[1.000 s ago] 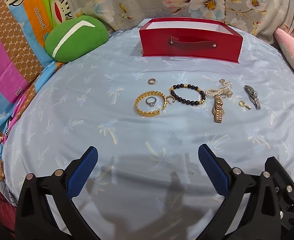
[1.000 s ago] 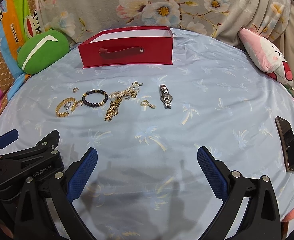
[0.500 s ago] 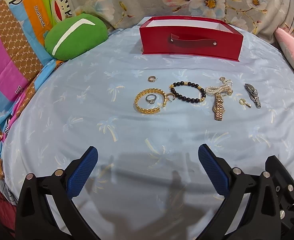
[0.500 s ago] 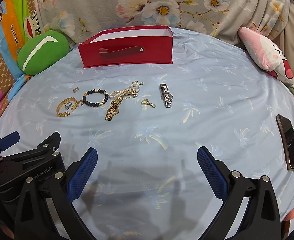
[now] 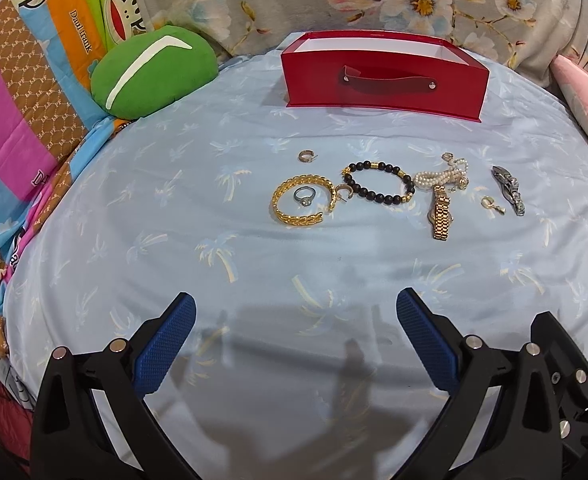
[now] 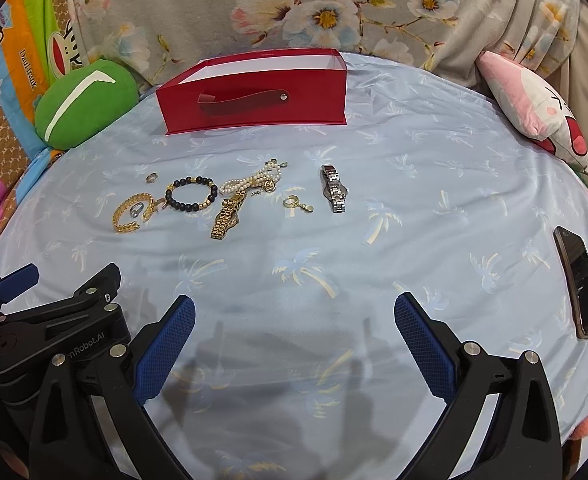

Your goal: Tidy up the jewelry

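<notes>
Both tongs, left (image 5: 295, 320) and right (image 6: 294, 320), are wide open and hold nothing. The jewelry lies in a row mid-bed, far ahead, short of the red box (image 5: 385, 76) at the back edge. The silver watch (image 6: 335, 194) points away, nearest the right tongs.

Bright, even light; soft shadows fall on the near bedsheet (image 5: 294, 352). Focus is sharp; fisheye bending and dark corners.

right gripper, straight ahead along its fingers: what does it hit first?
Probably bare light-blue palm-print bedsheet first. Beyond that, the small gold hoop earring, just left of the silver link watch, then the red open-top box. Depth is unclear.
</notes>
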A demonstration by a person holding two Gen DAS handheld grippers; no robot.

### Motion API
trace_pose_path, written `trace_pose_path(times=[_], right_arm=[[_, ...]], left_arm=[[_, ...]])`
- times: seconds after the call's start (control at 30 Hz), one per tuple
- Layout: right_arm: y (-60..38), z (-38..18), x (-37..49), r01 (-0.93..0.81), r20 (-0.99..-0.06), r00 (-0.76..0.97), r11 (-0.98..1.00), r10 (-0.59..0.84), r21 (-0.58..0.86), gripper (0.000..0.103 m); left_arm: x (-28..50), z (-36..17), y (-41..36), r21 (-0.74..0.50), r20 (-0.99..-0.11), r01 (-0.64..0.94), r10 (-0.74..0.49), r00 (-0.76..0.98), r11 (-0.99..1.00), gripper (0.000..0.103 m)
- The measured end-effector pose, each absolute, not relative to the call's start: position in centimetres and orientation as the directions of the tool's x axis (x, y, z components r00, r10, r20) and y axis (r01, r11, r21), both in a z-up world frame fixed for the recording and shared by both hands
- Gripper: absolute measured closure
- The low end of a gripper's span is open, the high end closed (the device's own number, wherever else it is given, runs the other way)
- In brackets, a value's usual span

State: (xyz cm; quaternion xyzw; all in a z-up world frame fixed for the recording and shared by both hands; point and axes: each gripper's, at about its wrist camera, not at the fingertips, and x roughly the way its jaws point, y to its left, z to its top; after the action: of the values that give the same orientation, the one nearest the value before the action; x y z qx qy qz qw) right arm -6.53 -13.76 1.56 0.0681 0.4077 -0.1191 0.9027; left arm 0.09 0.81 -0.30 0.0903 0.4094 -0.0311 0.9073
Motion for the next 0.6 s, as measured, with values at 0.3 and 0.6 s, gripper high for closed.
trace_pose_path(times=[0.3, 0.6], right_arm=[[-13.7, 1.51, -6.48, 0.271, -0.753, 0.639, 0.962, -0.159, 0.027, 0.005], [-13.75, 1.47, -6.44, 0.271, -0.754, 0.638, 0.962, -0.158, 0.027, 0.005]], left_arm=[[0.09, -0.32, 0.84, 0.139, -0.748, 0.131, 0.018, 0.663, 0.982, 0.005], [0.07, -0.36, 0.93, 0.139, -0.749, 0.129, 0.019, 0.662, 0.982, 0.005]])
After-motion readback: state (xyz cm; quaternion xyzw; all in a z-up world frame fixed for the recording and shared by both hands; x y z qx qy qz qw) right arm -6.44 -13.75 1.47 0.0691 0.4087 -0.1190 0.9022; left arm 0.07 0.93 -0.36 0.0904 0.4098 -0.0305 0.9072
